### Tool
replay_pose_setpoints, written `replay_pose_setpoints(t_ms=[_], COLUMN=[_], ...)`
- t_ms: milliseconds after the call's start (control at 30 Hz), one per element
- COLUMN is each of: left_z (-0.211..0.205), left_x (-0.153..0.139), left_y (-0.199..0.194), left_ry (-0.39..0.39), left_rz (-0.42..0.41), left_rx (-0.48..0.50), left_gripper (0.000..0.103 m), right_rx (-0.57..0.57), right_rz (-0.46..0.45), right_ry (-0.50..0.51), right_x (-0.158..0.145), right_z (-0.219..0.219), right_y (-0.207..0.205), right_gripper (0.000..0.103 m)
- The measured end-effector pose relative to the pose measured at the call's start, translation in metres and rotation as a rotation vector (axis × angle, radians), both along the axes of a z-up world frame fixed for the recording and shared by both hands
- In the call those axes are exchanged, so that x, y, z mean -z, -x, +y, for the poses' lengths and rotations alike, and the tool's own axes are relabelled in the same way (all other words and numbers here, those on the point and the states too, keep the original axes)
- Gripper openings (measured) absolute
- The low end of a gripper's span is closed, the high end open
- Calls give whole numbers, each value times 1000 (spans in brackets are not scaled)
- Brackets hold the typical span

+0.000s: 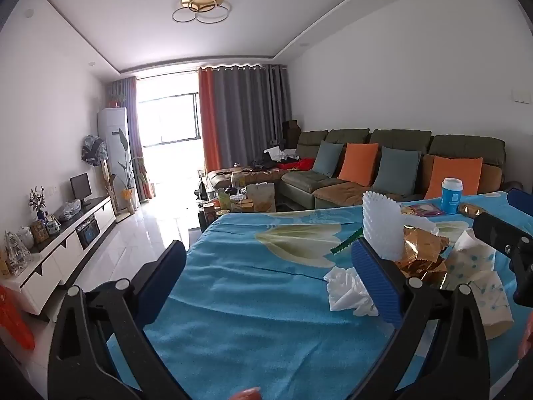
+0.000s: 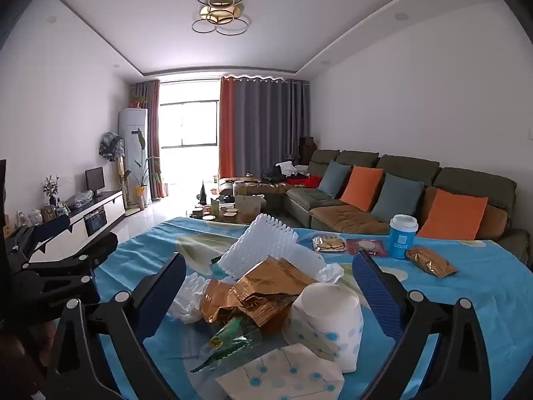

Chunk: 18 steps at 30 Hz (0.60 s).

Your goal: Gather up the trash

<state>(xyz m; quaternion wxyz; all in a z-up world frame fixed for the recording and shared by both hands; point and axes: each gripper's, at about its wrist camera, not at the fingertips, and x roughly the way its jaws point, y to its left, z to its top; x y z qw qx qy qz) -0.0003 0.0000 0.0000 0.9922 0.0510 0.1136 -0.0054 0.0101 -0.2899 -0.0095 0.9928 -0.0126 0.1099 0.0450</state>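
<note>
Trash (image 2: 266, 286): crumpled gold wrappers, white tissue, foam mesh, dotted paper cups.

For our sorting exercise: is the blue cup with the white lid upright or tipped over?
Upright. The blue cup stands on its base on the blue cloth, white lid on top, apart from the trash pile.

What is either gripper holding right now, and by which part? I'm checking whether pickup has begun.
Nothing is held. The left gripper and right gripper both stand wide open above the trash pile.
</note>
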Motion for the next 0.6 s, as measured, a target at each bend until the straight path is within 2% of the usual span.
replay_pose_setpoints(t_ms=[167, 400, 600], left_z=[2, 11, 3], left_x=[0, -6, -6], left_y=[-2, 7, 8], left_ry=[13, 20, 22], left_rz=[8, -26, -41], left_rx=[5, 6, -2], left_gripper=[98, 98, 98], right_rx=[2, 10, 12], right_rz=[20, 9, -8], right_ry=[-4, -6, -6], right_x=[-1, 3, 1], right_z=[-2, -2, -3], right_y=[4, -2, 3], right_gripper=[96, 96, 96])
